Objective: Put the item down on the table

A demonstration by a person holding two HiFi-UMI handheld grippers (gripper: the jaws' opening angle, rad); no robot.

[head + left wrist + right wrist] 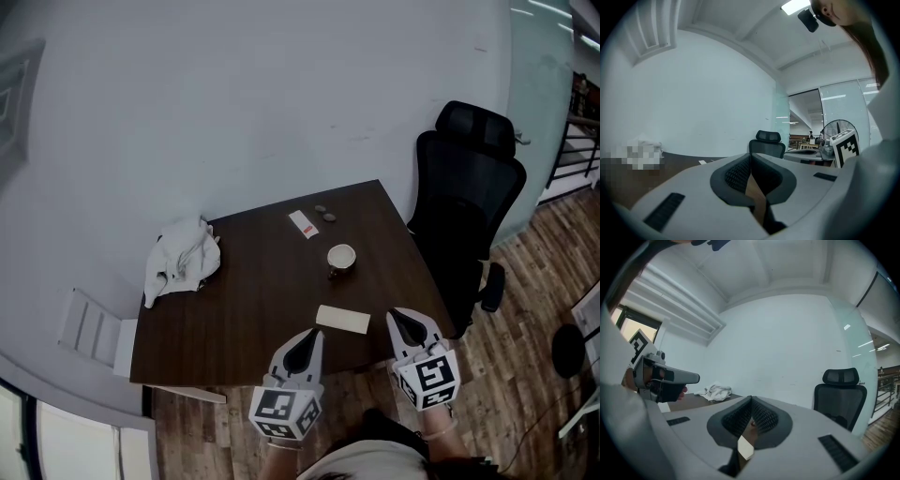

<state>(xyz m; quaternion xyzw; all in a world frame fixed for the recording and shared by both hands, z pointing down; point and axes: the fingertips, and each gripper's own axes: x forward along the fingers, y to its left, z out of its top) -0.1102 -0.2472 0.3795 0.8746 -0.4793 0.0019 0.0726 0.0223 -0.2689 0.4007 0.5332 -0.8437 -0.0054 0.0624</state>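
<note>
A flat beige card (343, 320) lies on the dark wooden table (253, 309) near its front edge. My left gripper (305, 339) hovers at that edge, just left of the card, its jaws shut with nothing between them; the left gripper view shows the left gripper (751, 157) with its pads pressed together. My right gripper (401, 319) is just right of the card, over the table's front right corner, also shut and holding nothing. In the right gripper view, the right gripper (751, 400) has its tips meeting.
A crumpled white cloth (183, 258) sits at the table's left. A small cup (341, 257), a white slip with red print (304, 224) and two small round things (325, 214) lie toward the back. A black office chair (469, 216) stands right of the table.
</note>
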